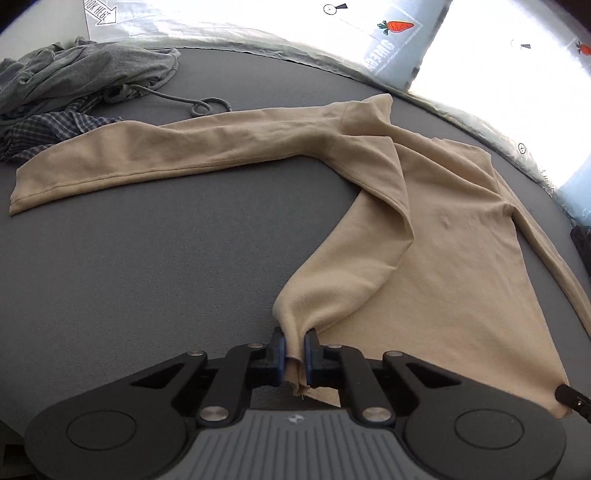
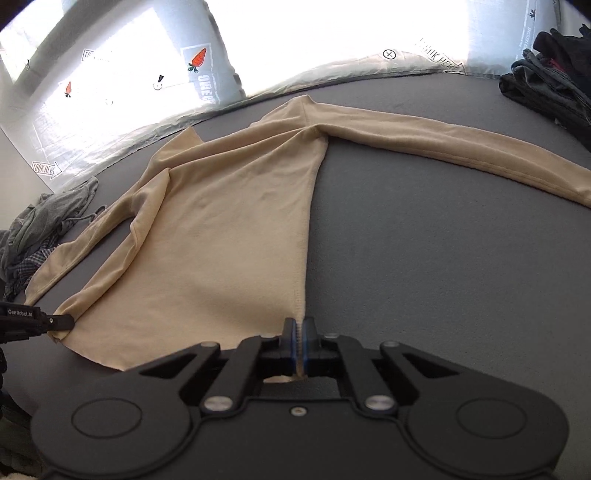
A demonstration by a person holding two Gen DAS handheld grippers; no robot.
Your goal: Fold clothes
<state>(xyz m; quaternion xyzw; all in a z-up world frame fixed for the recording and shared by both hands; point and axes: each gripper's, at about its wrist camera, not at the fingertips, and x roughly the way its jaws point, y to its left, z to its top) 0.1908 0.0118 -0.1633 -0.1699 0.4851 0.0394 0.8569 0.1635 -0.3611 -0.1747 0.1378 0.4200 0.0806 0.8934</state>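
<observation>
Left wrist view: mounted behind the left gripper [image 1: 294, 349], looking steeply down and forward along its fingers, close above the grey table [image 1: 129, 258]; fisheye bending at the edges. Right wrist view: mounted behind the right gripper [image 2: 300, 341], likewise tilted down and close to the surface. Shared ground: the tan long-sleeved shirt [image 1: 424, 229] spread on the table, the grey clothes heap [image 1: 74, 74] and the bright plastic sheeting [image 1: 258, 26] beyond. Each view catches the other gripper at its frame edge.
</observation>
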